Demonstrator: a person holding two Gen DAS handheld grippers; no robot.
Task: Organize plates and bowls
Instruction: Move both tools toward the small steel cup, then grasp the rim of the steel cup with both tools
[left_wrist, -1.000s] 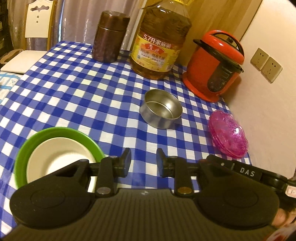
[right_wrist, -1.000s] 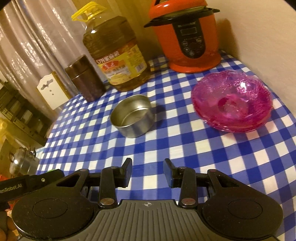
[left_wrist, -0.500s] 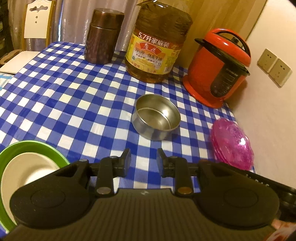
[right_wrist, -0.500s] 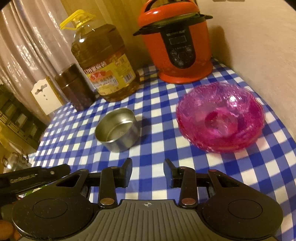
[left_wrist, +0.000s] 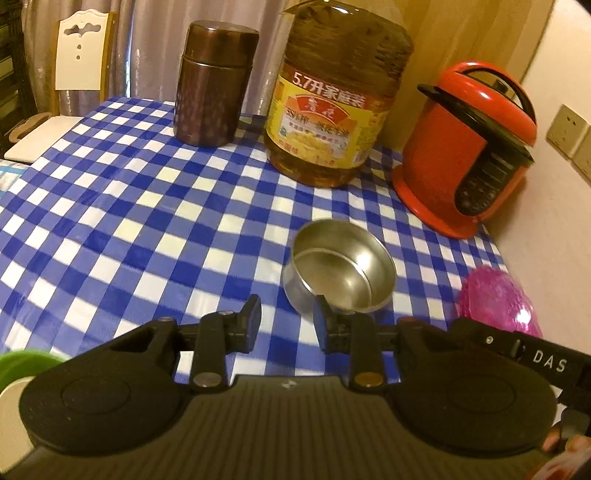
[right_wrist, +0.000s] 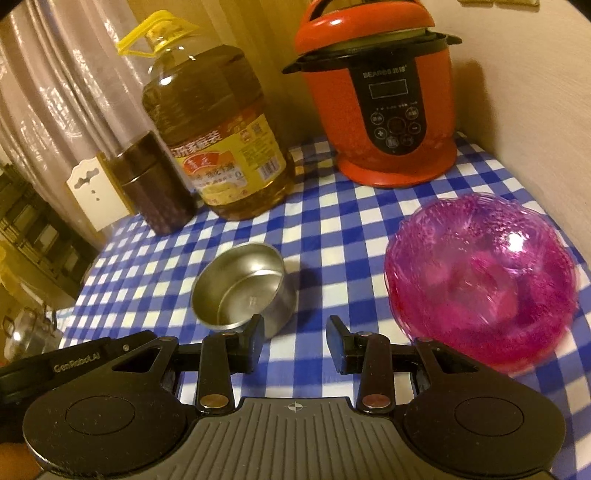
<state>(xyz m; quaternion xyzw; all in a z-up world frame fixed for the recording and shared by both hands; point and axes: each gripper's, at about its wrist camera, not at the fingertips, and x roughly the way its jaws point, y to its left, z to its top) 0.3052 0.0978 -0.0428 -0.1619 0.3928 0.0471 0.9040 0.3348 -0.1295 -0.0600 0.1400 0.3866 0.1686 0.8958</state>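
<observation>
A steel bowl (left_wrist: 340, 266) stands upright on the checked tablecloth. My left gripper (left_wrist: 286, 314) hovers just before it, open and empty, its right fingertip overlapping the bowl's near rim in view. A pink glass bowl (right_wrist: 480, 299) sits near the wall on the right. My right gripper (right_wrist: 295, 332) is open and empty, with the steel bowl (right_wrist: 243, 288) ahead to its left and the pink bowl ahead to its right. A green plate (left_wrist: 14, 363) holding a white bowl (left_wrist: 7, 398) peeks in at the lower left of the left wrist view.
At the back of the table stand a brown canister (left_wrist: 214, 85), a big oil bottle (left_wrist: 332, 110) and a red electric cooker (left_wrist: 469, 147). The wall with sockets (left_wrist: 569, 129) bounds the right side. A white chair (left_wrist: 81, 55) stands beyond the far left corner.
The left gripper has moved right and closer to the steel bowl, so the green plate has slid almost out of view. The right gripper has closed in on the pink bowl. Both jaw gaps are unchanged.
</observation>
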